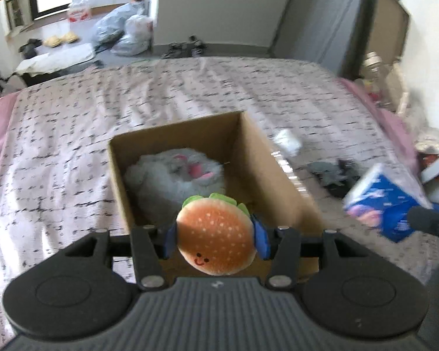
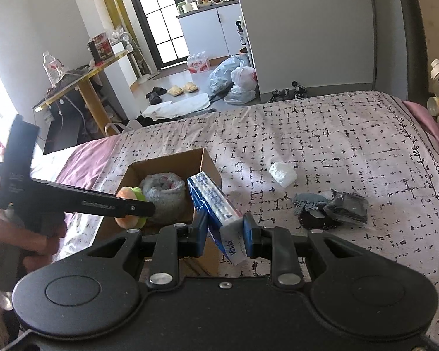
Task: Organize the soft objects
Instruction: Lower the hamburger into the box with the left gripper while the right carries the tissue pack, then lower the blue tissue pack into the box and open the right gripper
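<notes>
You're working over a bed [image 2: 322,134] with a black-flecked cover, the room's floor clutter far behind it. A cardboard box [image 1: 257,158] sits on the bed, a fluffy grey plush [image 1: 172,175] already inside. Your left claw [image 1: 216,234] pinches the burger plush [image 1: 215,234] just above the box's near rim, angled steeply down; carry it clear past the rim to the bare corner before you let go. Your right claw [image 2: 224,232] pinches a blue tissue pack [image 2: 216,204] at the box's right wall, tilted down more gently. Hold it back so the two don't collide. A white wad [image 2: 282,174] and dark cloths [image 2: 330,209] wait on the right.
</notes>
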Demonstrator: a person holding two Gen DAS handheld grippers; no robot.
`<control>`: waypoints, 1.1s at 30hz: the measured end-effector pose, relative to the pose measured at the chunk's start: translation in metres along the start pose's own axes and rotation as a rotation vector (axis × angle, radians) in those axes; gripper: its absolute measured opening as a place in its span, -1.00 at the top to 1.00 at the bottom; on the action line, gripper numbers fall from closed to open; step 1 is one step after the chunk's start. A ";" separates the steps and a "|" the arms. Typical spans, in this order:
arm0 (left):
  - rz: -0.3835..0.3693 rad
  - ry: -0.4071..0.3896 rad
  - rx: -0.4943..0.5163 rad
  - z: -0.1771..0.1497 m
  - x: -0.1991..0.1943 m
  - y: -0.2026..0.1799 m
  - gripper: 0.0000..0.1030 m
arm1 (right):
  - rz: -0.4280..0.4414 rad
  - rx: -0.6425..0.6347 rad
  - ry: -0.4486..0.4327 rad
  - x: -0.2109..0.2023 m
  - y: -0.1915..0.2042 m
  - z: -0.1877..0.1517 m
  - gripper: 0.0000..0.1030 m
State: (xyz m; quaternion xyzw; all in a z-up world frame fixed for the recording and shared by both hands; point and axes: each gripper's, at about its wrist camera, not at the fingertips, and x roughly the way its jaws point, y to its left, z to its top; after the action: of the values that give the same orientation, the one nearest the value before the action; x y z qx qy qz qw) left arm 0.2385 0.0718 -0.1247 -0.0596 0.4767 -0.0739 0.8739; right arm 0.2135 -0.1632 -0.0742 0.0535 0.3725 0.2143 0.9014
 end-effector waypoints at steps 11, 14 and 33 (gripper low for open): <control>0.021 -0.043 -0.082 0.000 0.002 0.011 -0.46 | 0.011 -0.043 0.004 0.012 0.011 0.011 0.51; 0.015 -0.057 -0.084 0.004 -0.005 0.014 -0.46 | 0.019 -0.052 0.006 0.017 0.016 0.017 0.51; 0.019 -0.083 -0.050 0.005 -0.032 0.025 -0.48 | 0.017 -0.080 0.036 0.074 0.051 0.044 0.51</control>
State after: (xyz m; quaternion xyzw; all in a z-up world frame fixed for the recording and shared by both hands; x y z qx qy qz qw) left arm 0.2275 0.1025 -0.0994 -0.0798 0.4424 -0.0510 0.8918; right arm 0.2730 -0.0827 -0.0770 0.0165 0.3792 0.2375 0.8942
